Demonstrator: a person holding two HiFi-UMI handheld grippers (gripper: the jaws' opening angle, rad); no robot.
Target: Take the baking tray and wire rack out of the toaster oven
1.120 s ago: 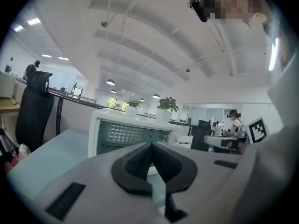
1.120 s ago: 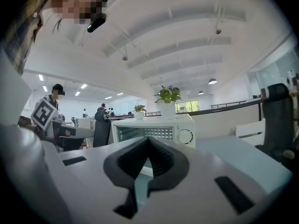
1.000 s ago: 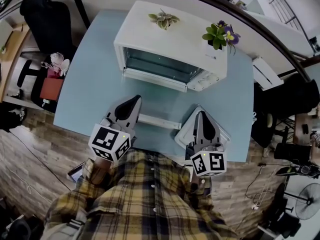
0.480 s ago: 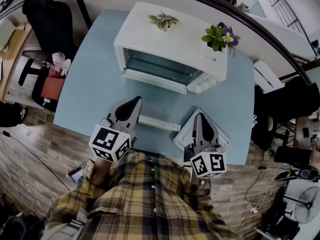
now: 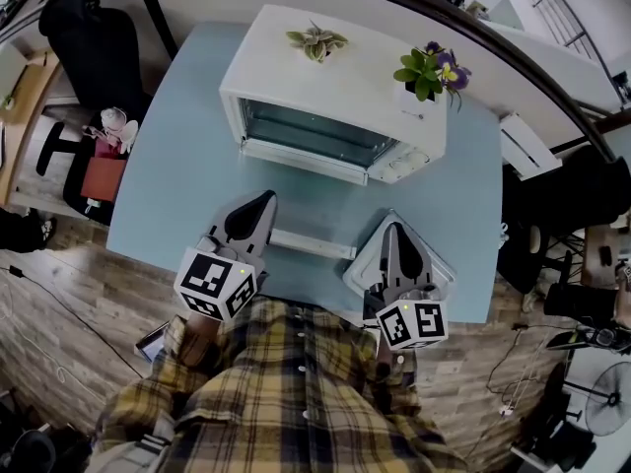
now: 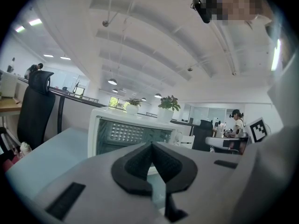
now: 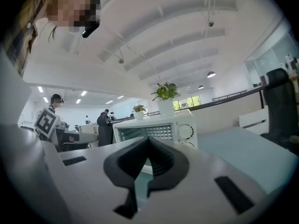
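On the desk [image 5: 168,175], head view, the toaster oven [image 5: 335,87] stands beyond both tongs, facing them; left tongs [image 5: 266,199] and right tongs [image 5: 391,229] sit near the front edge. Left gripper view: left tongs closed, empty, oven straight ahead. Right gripper view: right tongs likewise closed, empty. Tray and rack cannot be made out.

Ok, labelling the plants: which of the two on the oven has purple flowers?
The plant at the right end of the toaster oven, above its knobs; the other plant is pale, flowerless.
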